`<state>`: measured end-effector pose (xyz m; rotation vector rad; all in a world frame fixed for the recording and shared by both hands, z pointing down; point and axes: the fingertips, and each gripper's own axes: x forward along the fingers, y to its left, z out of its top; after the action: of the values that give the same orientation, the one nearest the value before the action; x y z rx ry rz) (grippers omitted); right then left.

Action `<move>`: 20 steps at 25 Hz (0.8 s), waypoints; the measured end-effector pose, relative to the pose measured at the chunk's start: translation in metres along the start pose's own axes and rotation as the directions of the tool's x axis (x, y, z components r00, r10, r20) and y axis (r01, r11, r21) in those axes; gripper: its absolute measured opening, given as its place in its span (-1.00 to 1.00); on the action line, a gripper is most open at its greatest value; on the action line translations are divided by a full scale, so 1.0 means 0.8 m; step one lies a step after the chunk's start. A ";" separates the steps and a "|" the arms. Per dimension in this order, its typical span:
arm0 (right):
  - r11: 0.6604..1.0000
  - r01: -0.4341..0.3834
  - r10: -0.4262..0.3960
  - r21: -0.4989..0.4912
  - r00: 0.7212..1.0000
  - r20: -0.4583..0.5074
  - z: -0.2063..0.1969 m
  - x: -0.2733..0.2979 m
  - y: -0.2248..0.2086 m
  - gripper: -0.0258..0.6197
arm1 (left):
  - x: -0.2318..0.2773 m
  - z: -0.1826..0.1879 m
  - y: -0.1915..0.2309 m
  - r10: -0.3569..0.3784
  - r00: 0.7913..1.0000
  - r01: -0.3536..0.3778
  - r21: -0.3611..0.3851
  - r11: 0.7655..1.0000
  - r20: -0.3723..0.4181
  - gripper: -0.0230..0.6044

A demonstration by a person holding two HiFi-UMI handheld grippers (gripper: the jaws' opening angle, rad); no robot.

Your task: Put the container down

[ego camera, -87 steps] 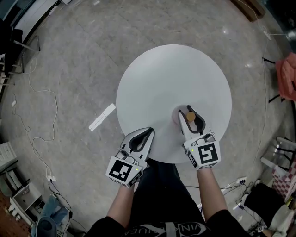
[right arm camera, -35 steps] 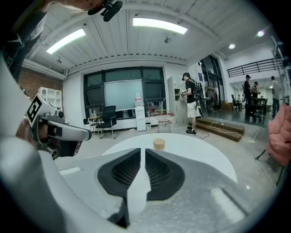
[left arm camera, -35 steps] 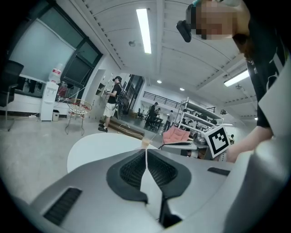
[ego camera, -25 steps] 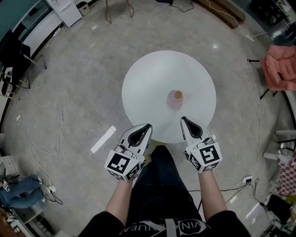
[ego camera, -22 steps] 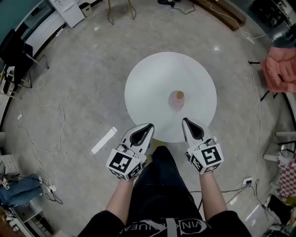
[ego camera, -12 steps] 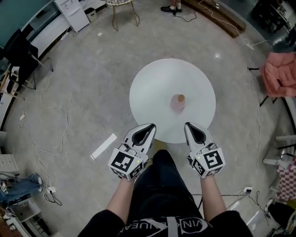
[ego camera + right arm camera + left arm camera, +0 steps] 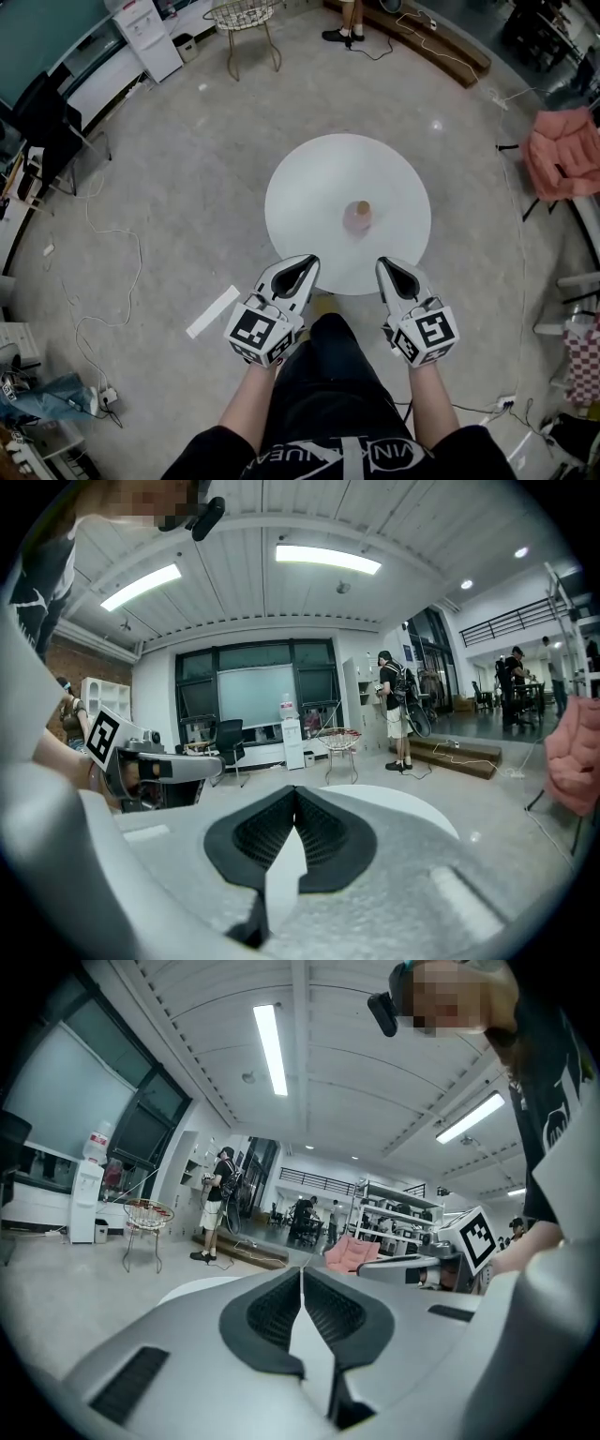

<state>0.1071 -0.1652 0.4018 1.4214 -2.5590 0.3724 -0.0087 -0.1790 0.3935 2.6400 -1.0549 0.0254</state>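
**Pink container (image 7: 357, 216) stands on the round table (image 7: 309, 183)**

The little pink container with a brown top stands upright near the middle of the white table, all by itself. The person holds both tools over the near edge of the table, well apart from the container. The left gripper (image 7: 304, 263) is closed tight and holds nothing. The right gripper (image 7: 388, 265) is closed and empty too.

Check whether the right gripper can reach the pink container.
Probably yes: the right gripper hangs by the near edge of the round table, nothing stands between it and the pink container, but its jaws are shut.
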 end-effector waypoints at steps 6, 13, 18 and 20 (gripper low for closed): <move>1.000 0.022 -0.022 0.003 1.000 0.007 0.003 -0.011 0.004 -0.90 | -0.005 0.008 -0.007 -0.011 1.000 0.011 0.017 1.000 0.010 -0.88; 0.999 0.045 -0.045 0.007 0.999 0.025 0.011 -0.023 0.013 -0.90 | -0.017 0.014 -0.008 -0.010 1.000 0.010 0.020 1.000 0.019 -0.88; 0.999 0.054 -0.054 0.005 0.998 0.043 0.019 -0.032 0.019 -0.90 | -0.022 0.017 -0.015 -0.025 0.999 0.024 0.026 0.999 0.023 -0.88; 0.998 0.060 -0.060 0.003 0.997 0.051 0.020 -0.036 0.023 -0.90 | -0.025 0.017 -0.018 -0.029 0.999 0.028 0.030 0.999 0.023 -0.88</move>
<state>0.1057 -0.1377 0.3759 1.5230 -2.5493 0.3335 -0.0149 -0.1594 0.3740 2.6877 -1.0318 0.0035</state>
